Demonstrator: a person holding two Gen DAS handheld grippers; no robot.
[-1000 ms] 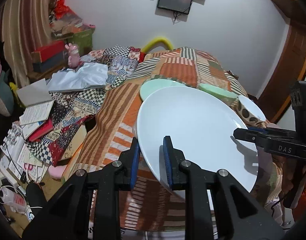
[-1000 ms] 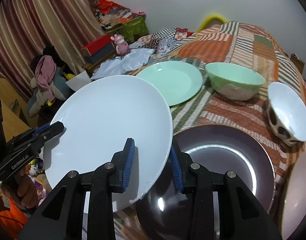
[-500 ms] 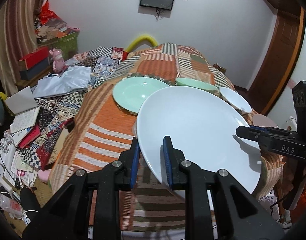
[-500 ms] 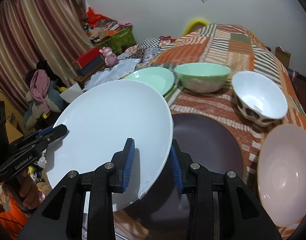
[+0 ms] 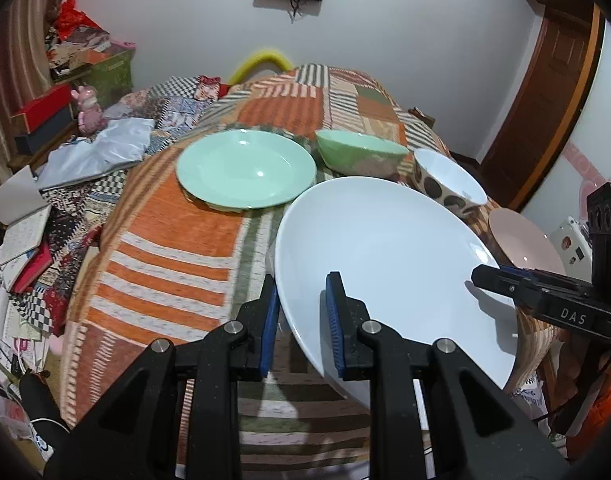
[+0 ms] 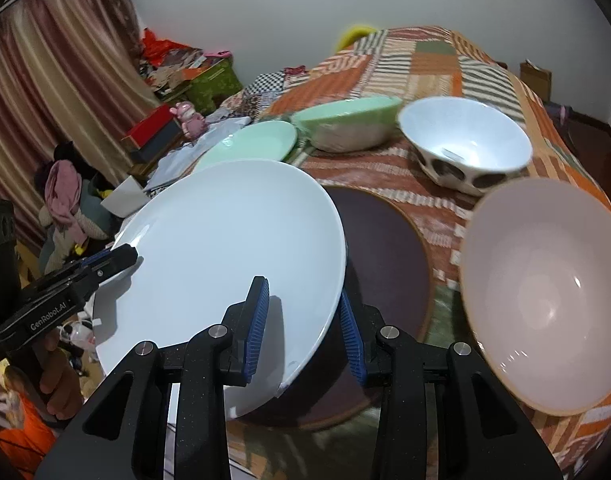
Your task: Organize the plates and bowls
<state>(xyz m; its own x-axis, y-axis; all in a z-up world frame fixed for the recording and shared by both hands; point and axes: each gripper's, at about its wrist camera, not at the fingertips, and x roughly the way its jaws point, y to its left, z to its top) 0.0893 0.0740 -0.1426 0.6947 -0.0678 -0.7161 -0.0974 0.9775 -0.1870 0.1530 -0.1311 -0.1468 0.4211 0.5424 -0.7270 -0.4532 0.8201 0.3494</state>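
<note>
Both grippers are seen at the rim of one large white plate [image 5: 389, 264], which is held tilted above the table. By the left gripper [image 5: 301, 322] the near left edge of the plate is pinched: the rim is passed between its two blue pads [image 5: 333, 320], which are drawn close together on it. By the right gripper [image 6: 301, 330] the opposite edge is taken in the same way, and the rim is seen between its blue pads [image 6: 257, 320], with the right pad under the plate. In the left wrist view the tip of the right gripper is also seen on the far right rim.

Under the right part of the white plate a dark brown plate [image 6: 385, 264] is laid flat on the patchwork cloth [image 5: 161, 256] that covers the table, and it is partly hidden by the white one. Beyond it a mint green plate [image 5: 245, 172] is placed, and just beside it, to the right, a green bowl [image 5: 359, 156] is found. Near the green bowl a white bowl with dark spots [image 6: 465, 144] is set upright. A pale pink bowl [image 6: 541, 292] is placed at the near right corner of the table, close to the brown plate. A pink toy figure [image 5: 87, 108] is seen further left, among boxes and papers.
</note>
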